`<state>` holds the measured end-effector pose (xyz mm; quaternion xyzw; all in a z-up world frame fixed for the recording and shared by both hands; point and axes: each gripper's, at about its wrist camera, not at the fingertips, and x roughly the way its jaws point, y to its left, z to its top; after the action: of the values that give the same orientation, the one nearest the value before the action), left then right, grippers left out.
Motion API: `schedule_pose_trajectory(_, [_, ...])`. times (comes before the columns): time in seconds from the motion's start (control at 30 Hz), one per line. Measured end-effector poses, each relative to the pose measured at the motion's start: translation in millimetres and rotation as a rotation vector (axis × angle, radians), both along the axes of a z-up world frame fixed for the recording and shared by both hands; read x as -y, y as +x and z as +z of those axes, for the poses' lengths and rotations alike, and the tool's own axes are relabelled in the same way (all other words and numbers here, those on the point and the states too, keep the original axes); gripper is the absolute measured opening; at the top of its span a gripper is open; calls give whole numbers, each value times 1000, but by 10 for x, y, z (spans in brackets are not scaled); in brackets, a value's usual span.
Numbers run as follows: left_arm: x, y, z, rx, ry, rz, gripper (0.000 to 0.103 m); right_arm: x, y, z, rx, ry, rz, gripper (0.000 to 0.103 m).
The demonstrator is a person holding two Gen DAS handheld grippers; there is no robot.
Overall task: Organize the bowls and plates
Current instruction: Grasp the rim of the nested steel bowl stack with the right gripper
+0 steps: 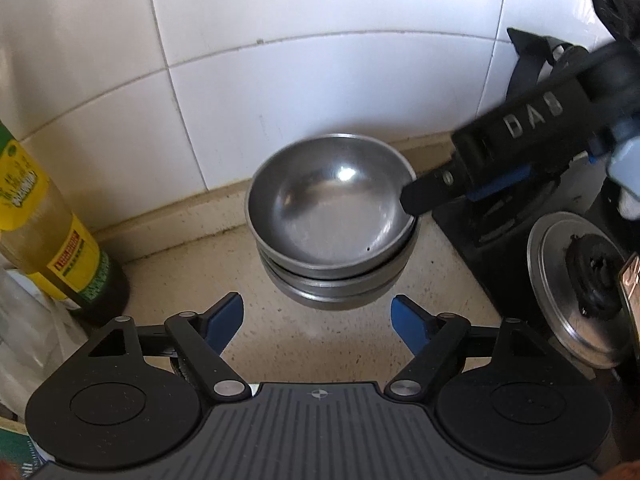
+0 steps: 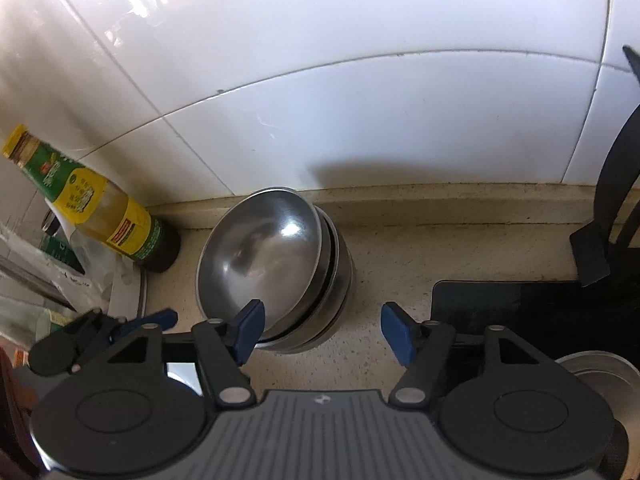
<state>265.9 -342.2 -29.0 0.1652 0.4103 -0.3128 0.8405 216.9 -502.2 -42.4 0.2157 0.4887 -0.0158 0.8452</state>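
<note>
A stack of steel bowls [image 1: 332, 224] stands on the beige counter by the tiled wall. It also shows in the right wrist view [image 2: 272, 264], with the top bowl tilted in the stack. My left gripper [image 1: 318, 326] is open and empty just in front of the stack. My right gripper [image 2: 322, 332] is open, its left fingertip [image 2: 250, 330] in front of the stack's right front rim. In the left wrist view the right gripper's finger [image 1: 424, 196] reaches in from the right to the top bowl's right rim.
An oil bottle [image 2: 100, 210] with a yellow-green label stands left of the bowls, with plastic bags beside it. A black stove [image 2: 520, 312] lies to the right. A steel lid with a black knob [image 1: 576, 288] sits at the right edge.
</note>
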Motion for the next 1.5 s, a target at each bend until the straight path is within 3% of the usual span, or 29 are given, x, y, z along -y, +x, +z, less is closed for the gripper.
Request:
schedule_pose_trajectory(0.4, [16,213,-332,-76,8,-72,89,14,350,-283,-11,64,15,88])
schedule_pose_trajectory(0.8, [328,493,-573,-116,13,-117,92,132,677,-683,-44,159,37,89])
schedule_pose_trajectory(1.1, [499,595,-630,-120,10,-100,97,74,701,-729,-10,165,65,90])
schedule_pose_trajectory(1.5, [567,531,-576,-105,25,-96,97,40,726,-806,-29,190,76,96])
